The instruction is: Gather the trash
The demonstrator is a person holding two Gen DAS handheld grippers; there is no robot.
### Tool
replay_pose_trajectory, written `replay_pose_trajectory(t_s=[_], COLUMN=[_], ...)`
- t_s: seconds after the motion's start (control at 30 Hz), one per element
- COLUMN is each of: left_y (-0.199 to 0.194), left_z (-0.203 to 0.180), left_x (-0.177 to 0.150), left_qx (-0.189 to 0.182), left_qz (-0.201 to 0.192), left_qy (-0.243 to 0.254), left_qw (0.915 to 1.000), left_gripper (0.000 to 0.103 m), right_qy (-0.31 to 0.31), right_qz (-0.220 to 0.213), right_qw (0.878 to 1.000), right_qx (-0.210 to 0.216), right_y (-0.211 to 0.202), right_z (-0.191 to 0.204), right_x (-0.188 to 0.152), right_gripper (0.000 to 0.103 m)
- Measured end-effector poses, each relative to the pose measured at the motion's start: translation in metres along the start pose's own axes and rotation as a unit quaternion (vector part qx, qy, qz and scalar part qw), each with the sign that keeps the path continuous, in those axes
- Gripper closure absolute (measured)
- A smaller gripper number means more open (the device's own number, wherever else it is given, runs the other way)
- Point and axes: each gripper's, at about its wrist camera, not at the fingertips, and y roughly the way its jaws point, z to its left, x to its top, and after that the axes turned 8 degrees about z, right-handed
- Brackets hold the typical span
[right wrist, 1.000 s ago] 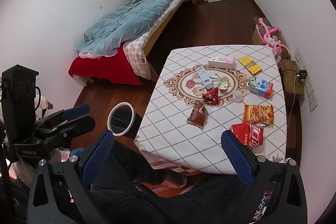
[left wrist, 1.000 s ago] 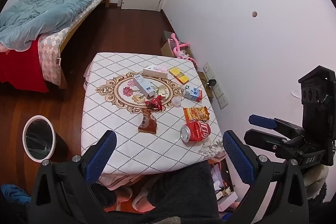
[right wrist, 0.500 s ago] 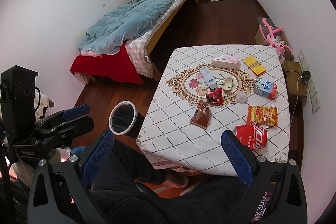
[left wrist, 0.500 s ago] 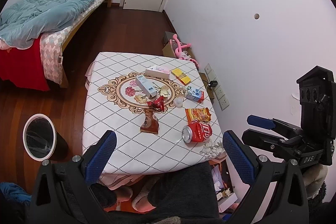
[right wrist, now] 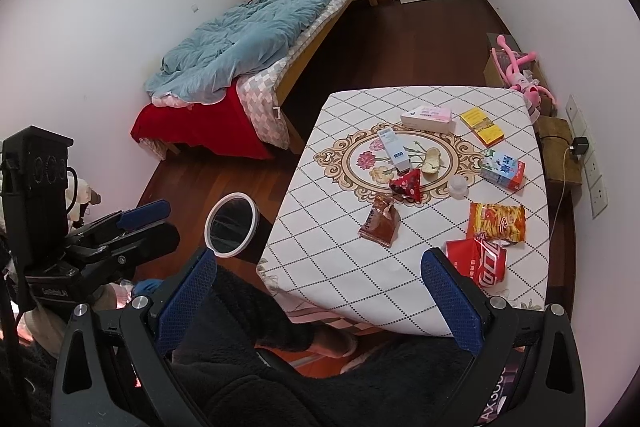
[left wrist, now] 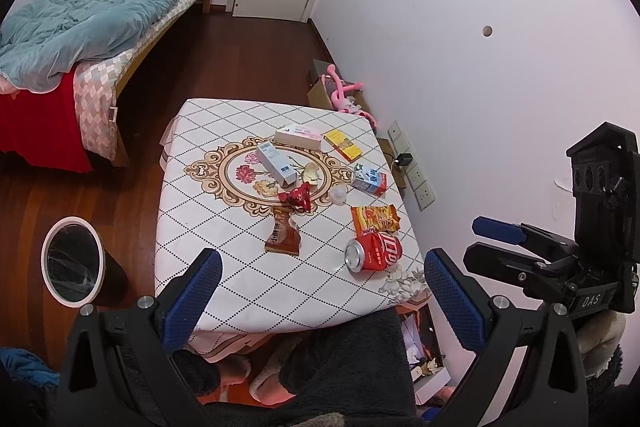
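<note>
one red can, two wrappers, one bin

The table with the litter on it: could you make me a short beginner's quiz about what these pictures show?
1. True or false: the crushed red soda can lies on its side near the table's front edge.
2. Where is the round white-rimmed waste bin with the black liner? A) on the table B) on the wooden floor beside the table C) on the bed
3. Fill in: the left tongs and the right tongs are both ____ and hold nothing.

Key: 1 true; 2 B; 3 open.
</note>
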Motion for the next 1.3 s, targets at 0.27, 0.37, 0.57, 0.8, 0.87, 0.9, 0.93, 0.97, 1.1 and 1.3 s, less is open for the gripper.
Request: replay_pose_trajectory(t_s=[0.27, 0.37, 0.57, 0.8, 0.87, 0.9, 0.93, 0.97, 1.1, 1.3], left_y=[-0.001, -0.003, -0.004, -0.005, -0.006, -0.006, -0.005, -0.005, -0.007, -0.008], left_z=[0.0, 0.001, 0.002, 0.003, 0.003, 0.003, 0.003, 0.003, 0.003, 0.002], left_x=[0.0, 0.0, 0.001, 0.002, 0.002, 0.002, 0.001, 0.002, 0.002, 0.002], left_qx=[-0.001, -0.001, -0.001, -0.002, -0.002, -0.002, -0.002, -0.001, 0.0, 0.001], left_qz=[-0.003, -0.005, -0.006, -0.007, -0.007, -0.007, -0.007, -0.007, -0.008, -0.009], left_qy=[0.001, 0.002, 0.002, 0.003, 0.003, 0.003, 0.003, 0.004, 0.005, 0.007], left_qw=[1.0, 1.0, 1.0, 1.0, 1.0, 1.0, 1.0, 1.0, 1.0, 0.9999], left_gripper=[0.0, 0.0, 0.0, 0.0, 0.0, 0.0, 0.0, 0.0, 0.0, 0.0], right_qy=[-0.001, -0.001, -0.001, -0.001, -0.002, -0.002, -0.001, -0.002, -0.004, -0.005], right_qz=[0.0, -0.001, 0.0, -0.001, -0.001, -0.002, -0.002, -0.002, -0.003, -0.004], right_qw=[1.0, 1.0, 1.0, 1.0, 1.0, 1.0, 1.0, 1.0, 1.0, 1.0], right_qx=[0.0, -0.001, -0.001, -0.002, -0.003, -0.004, -0.003, -0.002, -0.004, -0.004], right_y=[-0.001, -0.002, -0.002, -0.003, -0.005, -0.005, -0.005, -0.006, -0.01, -0.01], right_z=[0.001, 0.001, 0.001, 0.001, 0.001, 0.001, 0.001, 0.002, 0.003, 0.006], right_x=[0.001, 0.001, 0.002, 0.003, 0.004, 0.004, 0.004, 0.005, 0.008, 0.007], right_gripper=[0.0, 0.0, 0.0, 0.0, 0.0, 0.0, 0.0, 0.0, 0.0, 0.0])
